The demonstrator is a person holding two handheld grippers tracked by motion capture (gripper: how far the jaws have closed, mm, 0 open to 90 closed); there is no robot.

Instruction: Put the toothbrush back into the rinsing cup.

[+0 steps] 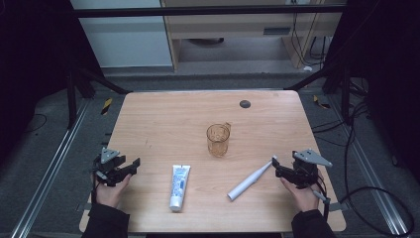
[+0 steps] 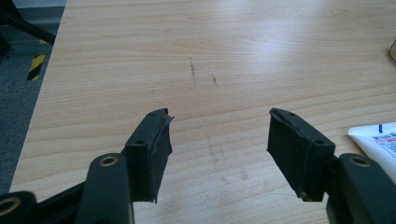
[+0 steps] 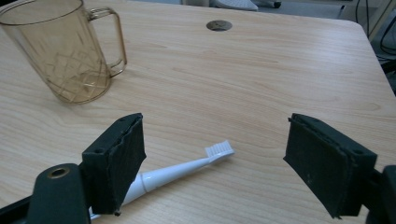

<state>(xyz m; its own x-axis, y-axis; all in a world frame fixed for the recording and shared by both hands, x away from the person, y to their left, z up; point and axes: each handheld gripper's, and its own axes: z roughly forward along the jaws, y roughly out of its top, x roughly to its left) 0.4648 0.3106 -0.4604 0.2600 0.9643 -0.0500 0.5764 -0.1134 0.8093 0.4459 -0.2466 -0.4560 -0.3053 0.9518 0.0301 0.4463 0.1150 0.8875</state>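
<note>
Approach, we judge: both grippers, left [image 1: 130, 166] and right [image 1: 276, 168], gape empty. Next, right must straddle the toothbrush [image 1: 250, 178] right of the cup [image 1: 218, 140].

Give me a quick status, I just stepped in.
Left gripper open, empty. Right gripper open, at head of toothbrush. Toothpaste tube flat, cup upright. Nothing in the way.

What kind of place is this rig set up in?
Probably a lab or data-collection station, not a home: a bare wooden table inside a black metal frame, loose cables on grey carpet. Laid out as props are a toothpaste tube, a toothbrush and an amber cup.
</note>
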